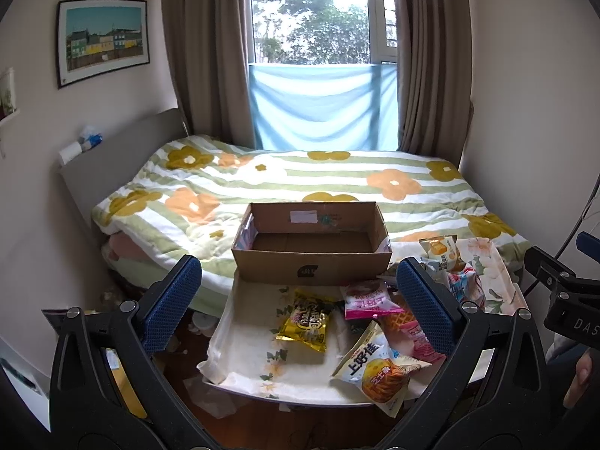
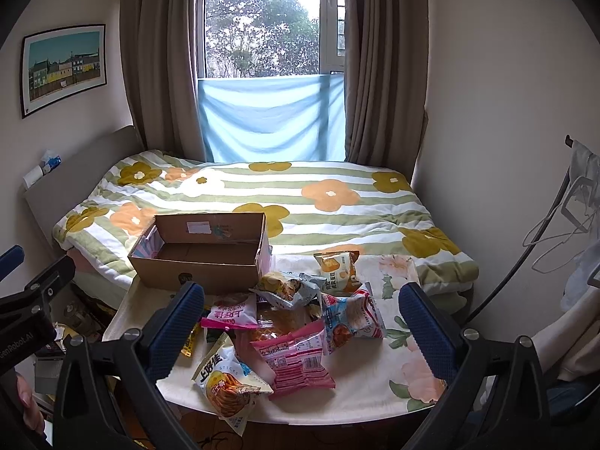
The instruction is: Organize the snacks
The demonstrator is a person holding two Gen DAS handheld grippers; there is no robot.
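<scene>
Right gripper [image 2: 300, 322] wide, empty, above snack pile on worktop [image 2: 397, 378]. Left gripper [image 1: 298, 300] likewise wide, empty. Cardboard box [image 2: 198, 258] empty, behind pile. Recommended: take topmost pink packet [image 2: 296, 356] by sealed edge; avoid crushing contents.

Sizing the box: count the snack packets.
7: yellow packet left, pink-white packet, grey-blue bag and orange packet near the box, blue-red packet right, pink packet centre, sticks bag at front edge; more may hide beneath.

I count seven snack packets [image 2: 296, 356] scattered from my nine to two o'clock, one open cardboard box [image 2: 198, 258] at eleven, one framed picture [image 2: 63, 67], two curtains [image 2: 386, 75]
</scene>
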